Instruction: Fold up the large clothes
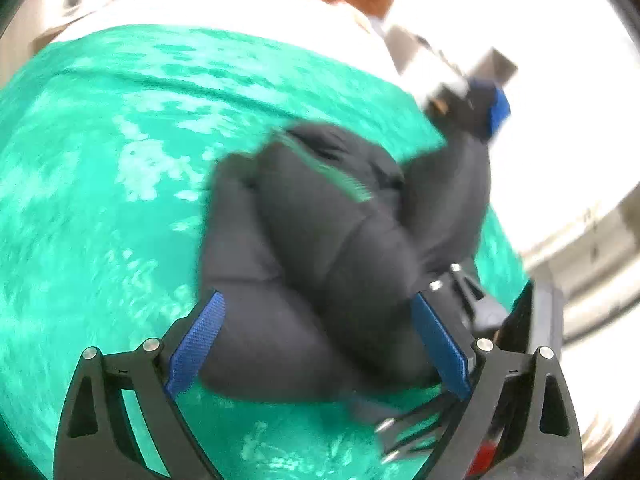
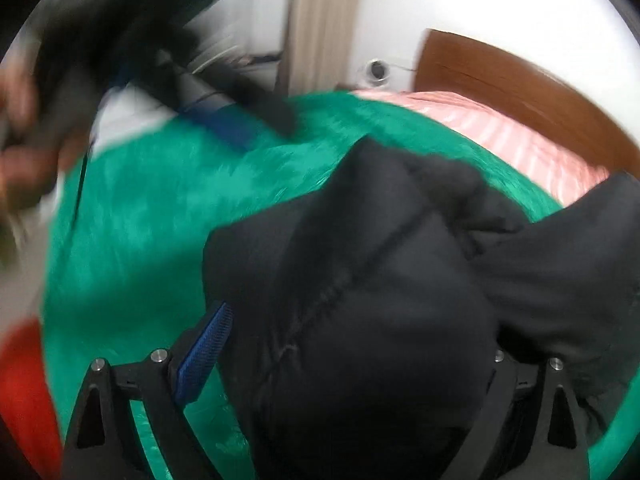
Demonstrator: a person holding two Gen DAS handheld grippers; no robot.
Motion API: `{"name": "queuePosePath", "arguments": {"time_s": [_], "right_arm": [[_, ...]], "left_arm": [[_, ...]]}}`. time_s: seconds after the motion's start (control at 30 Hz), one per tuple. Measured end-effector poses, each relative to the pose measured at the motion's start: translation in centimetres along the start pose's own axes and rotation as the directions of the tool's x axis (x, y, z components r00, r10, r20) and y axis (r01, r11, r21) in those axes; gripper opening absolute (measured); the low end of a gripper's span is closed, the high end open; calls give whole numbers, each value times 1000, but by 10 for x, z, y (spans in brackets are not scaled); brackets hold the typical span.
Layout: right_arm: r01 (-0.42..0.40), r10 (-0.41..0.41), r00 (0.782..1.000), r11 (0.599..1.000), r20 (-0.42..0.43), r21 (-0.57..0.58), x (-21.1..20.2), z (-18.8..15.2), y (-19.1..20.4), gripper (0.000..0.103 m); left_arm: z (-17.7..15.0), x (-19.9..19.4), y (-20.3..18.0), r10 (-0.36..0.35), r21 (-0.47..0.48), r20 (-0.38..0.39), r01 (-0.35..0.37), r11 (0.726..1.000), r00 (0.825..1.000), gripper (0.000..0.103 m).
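Both grippers, left [image 1: 320, 344] and right [image 2: 360, 360], stand wide, with the bulky black jacket [image 1: 320, 240] bunched between their fingers over the green blanket [image 1: 100, 200]. Whether the pads truly pinch it I cannot tell. A loose hold could let the puffy fabric slip free and the fold collapse.

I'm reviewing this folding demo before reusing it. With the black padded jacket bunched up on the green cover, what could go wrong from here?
1. The black padded jacket bulges between the left tool's wide jaws; whether they grip is unclear, so it may slip free.
2. Jacket fabric hides the right tool's far finger and could snag.
3. The jacket sits crumpled on the green fuzzy cover, so folds may set crooked.
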State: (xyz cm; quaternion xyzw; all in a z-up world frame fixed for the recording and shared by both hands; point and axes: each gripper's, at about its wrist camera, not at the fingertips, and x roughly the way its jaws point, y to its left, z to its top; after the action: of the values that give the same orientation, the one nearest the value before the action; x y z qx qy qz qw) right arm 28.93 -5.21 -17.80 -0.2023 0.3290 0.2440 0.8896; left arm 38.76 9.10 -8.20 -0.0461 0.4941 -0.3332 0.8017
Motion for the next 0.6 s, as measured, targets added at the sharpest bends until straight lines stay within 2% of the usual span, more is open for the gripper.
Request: {"name": "queuePosePath", "arguments": {"time_s": [0.1,0.17,0.23,0.3,0.33,0.37,0.43,0.47,0.5,0.53,0.6], "right_arm": [[13,-13,1000,999,-14,-50,22,3,-2,98],[22,-23,1000,997,-18,-70,22,1,1,99],[23,-24,1000,997,-16,-79,20,-1,11,99],[26,-27,1000,995,-16,-92,20,-4,12,99],[27,-29,999,995,-16,-97,21,-3,12,99],[28,-30,999,995,-15,-98,20,-3,12,99],[34,-35,999,995,-2,-96,17,-5,8,99],[37,-37,999,995,6,-98,10,-5,5,98],[41,-38,999,994,24,-101,9,-1,7,98],[55,-50,998,993,49,-107,10,1,12,98],[60,-50,994,993,102,-99,-3,6,28,98]], "left_arm": [[21,14,-20,-117,38,-22,118,992,993,94],[44,23,-46,-192,76,-26,193,978,981,95],[64,37,-65,-226,117,-31,229,966,974,97],[77,61,-85,-269,126,-97,279,952,958,98],[80,74,-94,-272,136,-133,290,947,953,98],[79,81,-105,-244,170,-155,270,948,957,97],[74,89,-118,-79,280,-141,116,953,987,54],[77,94,-113,-50,256,-157,89,963,986,34],[81,92,-103,-65,195,-160,96,976,985,24],[83,87,-93,-79,156,-154,103,982,985,21],[81,76,-83,-56,155,-128,75,985,990,17]]}}
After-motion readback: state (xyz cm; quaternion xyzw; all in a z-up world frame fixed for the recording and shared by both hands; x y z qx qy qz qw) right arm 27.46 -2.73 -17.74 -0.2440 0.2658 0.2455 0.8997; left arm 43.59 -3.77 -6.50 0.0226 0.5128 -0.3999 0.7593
